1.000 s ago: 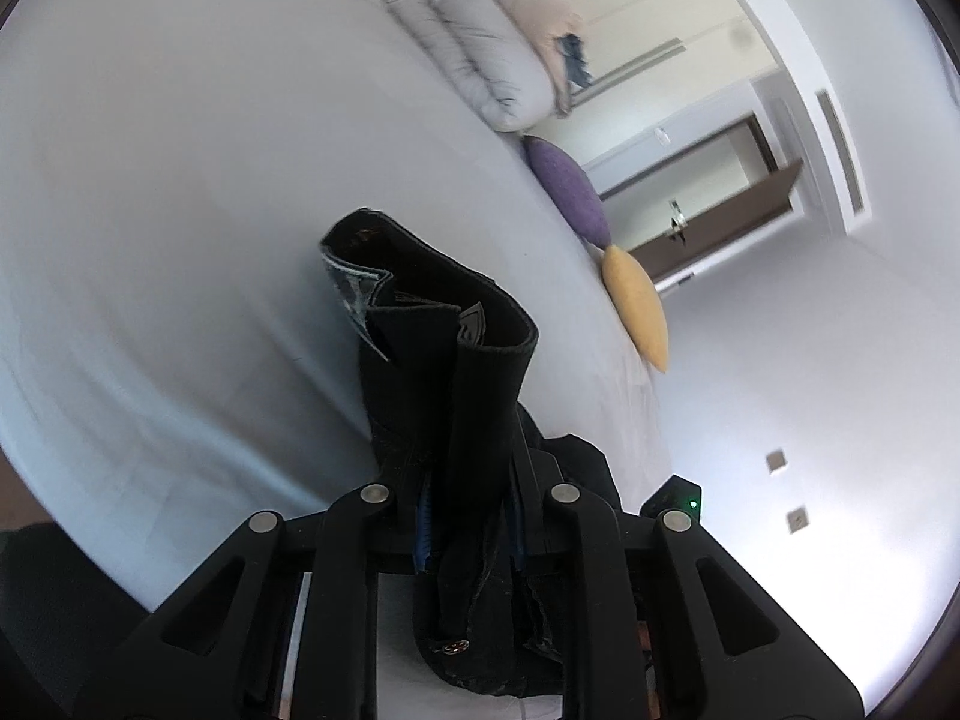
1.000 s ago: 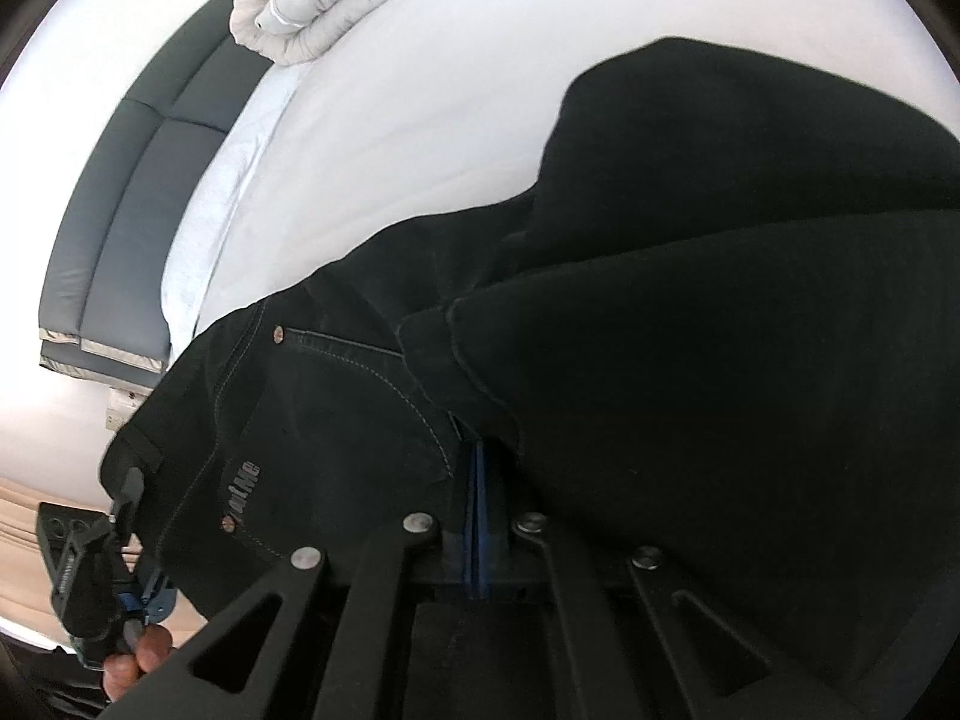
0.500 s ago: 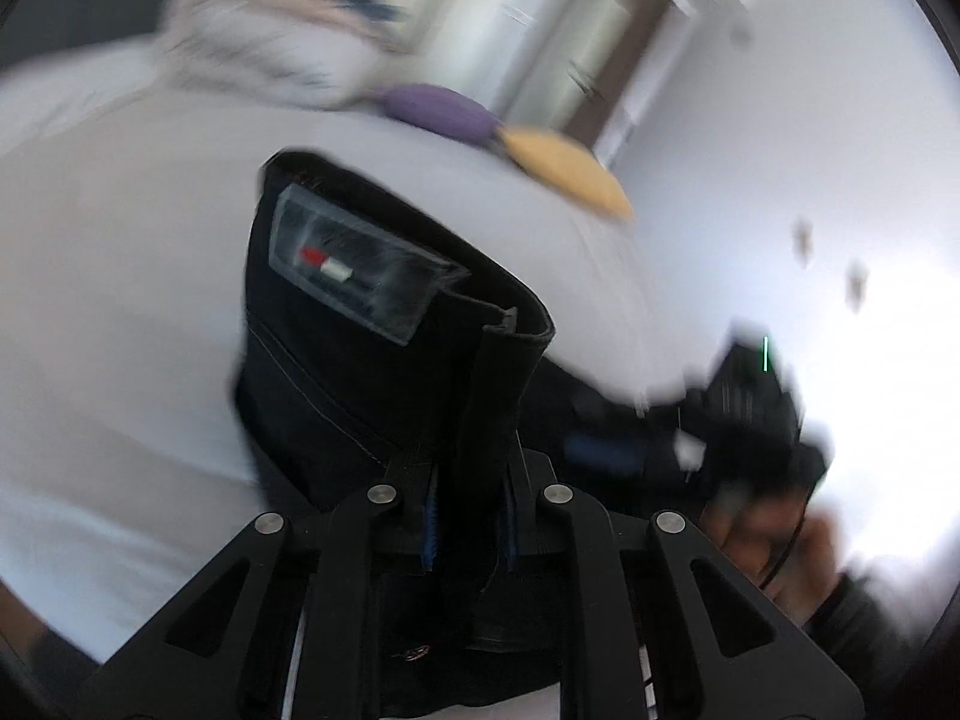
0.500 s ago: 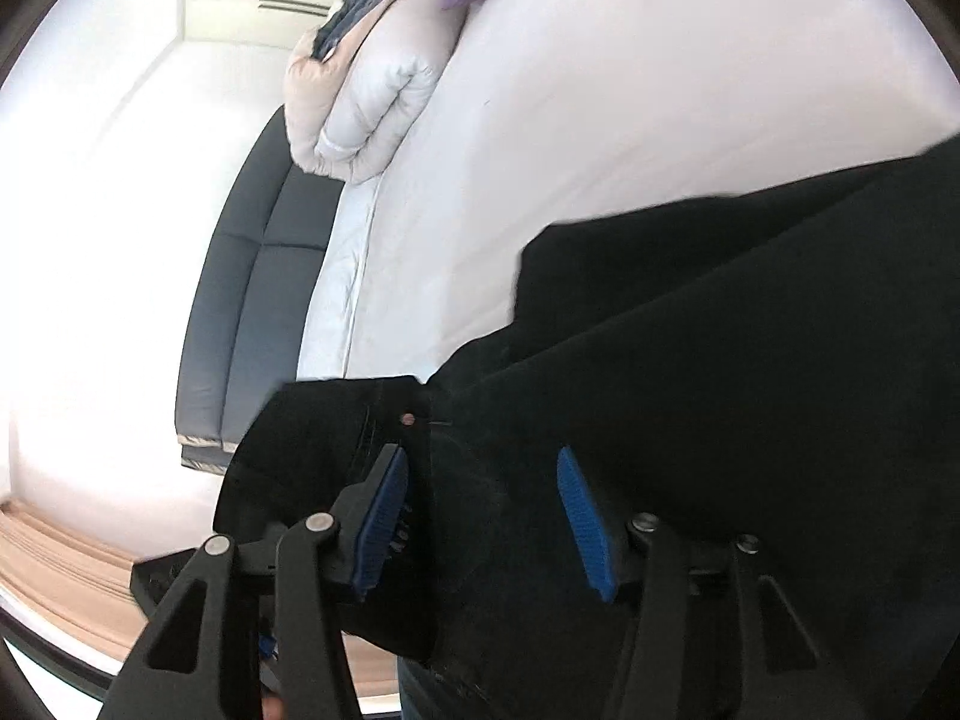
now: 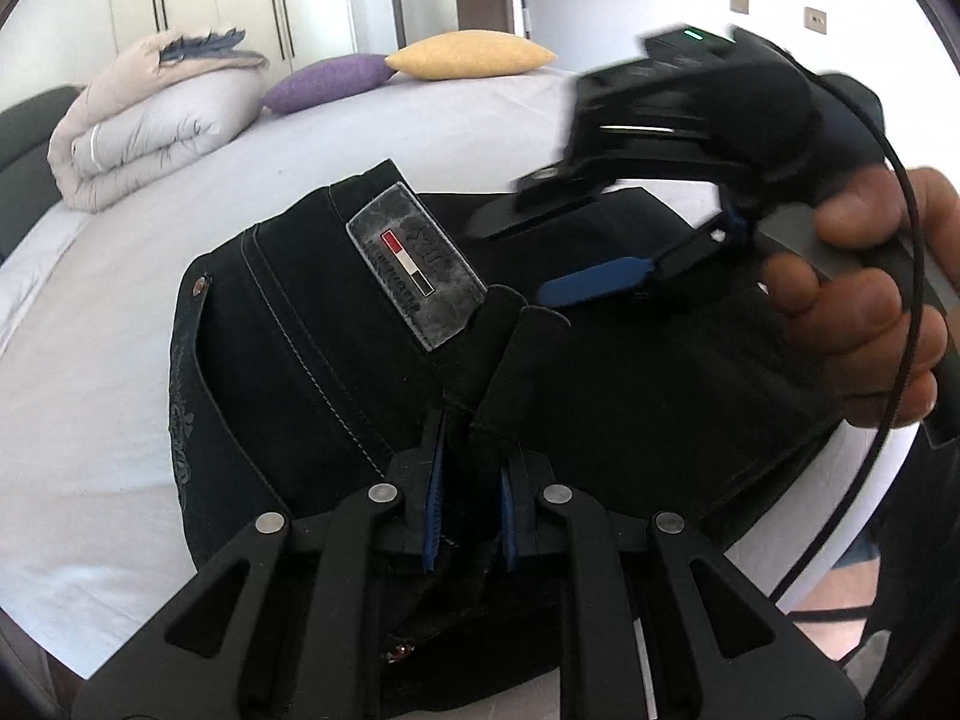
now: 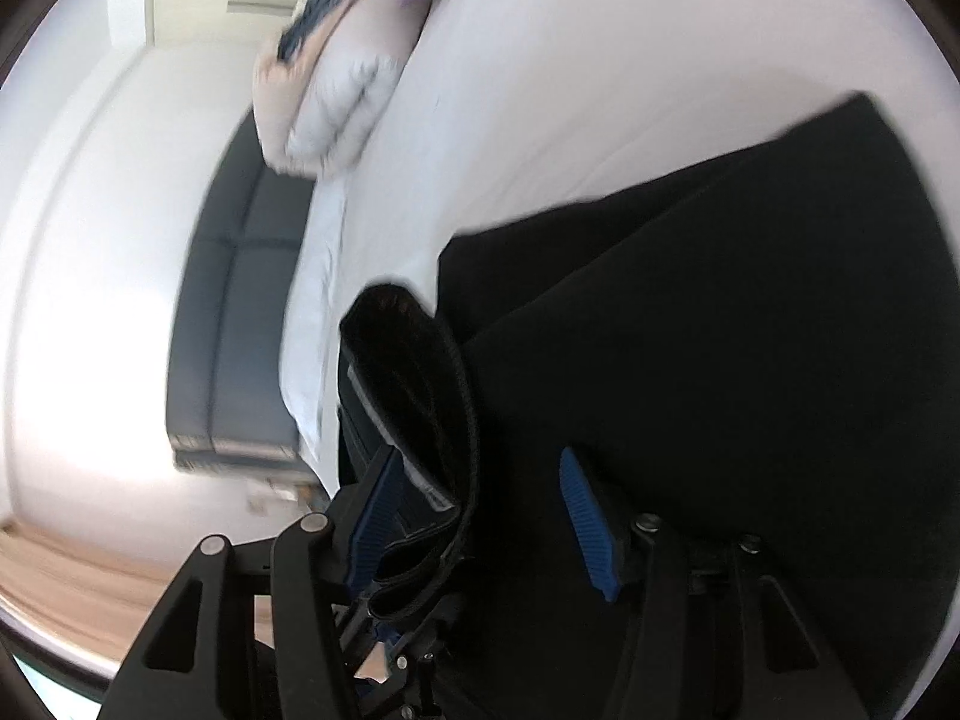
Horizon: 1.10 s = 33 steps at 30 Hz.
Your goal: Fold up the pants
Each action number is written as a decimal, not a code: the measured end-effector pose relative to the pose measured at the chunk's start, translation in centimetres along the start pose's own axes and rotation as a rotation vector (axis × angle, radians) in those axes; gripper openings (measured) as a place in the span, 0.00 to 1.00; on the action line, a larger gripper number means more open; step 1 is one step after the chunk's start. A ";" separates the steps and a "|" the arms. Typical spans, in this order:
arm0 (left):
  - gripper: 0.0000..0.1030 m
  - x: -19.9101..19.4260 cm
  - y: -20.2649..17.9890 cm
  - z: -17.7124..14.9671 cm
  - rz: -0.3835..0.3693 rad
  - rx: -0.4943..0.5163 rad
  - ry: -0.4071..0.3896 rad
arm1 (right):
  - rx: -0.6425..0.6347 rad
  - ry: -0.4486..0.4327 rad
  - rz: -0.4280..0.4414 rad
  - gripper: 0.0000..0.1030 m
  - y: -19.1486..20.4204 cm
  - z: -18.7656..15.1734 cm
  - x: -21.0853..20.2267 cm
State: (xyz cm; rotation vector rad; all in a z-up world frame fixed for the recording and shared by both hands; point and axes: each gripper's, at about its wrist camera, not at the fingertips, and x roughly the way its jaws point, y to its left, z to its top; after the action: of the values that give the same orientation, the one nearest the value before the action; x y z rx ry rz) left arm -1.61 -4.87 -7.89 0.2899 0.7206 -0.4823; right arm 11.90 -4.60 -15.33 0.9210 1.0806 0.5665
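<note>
Pants [image 5: 336, 360], black and floppy but thick, lie bunched on the white bed [image 5: 90, 372], pinched at the waistband by the left gripper [image 5: 468, 510], while the right gripper [image 5: 576, 258], at two o'clock, hangs spread apart, so grab thick edges.

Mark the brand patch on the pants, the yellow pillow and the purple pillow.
brand patch [image 5: 416, 275], left wrist view, patch centre by the flag stripe
yellow pillow [image 5: 469, 55], left wrist view, middle
purple pillow [image 5: 327, 83], left wrist view, middle
</note>
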 end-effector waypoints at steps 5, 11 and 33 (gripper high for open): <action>0.13 -1.1 -0.6 -1.3 0.001 0.020 -0.011 | -0.013 0.043 -0.007 0.55 0.6 0.7 1.9; 0.13 -1.4 -0.4 -1.6 0.007 0.027 -0.015 | -0.025 0.053 -0.002 0.48 0.7 1.0 1.9; 0.11 -2.7 -1.3 0.3 -0.071 0.065 -0.048 | -0.103 -0.068 -0.063 0.12 1.3 -1.1 -1.8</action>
State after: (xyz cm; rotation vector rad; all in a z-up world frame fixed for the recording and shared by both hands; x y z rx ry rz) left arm -3.81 -5.23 -5.92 0.3134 0.6708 -0.5792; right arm 10.27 -4.95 -13.48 0.8086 1.0065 0.5296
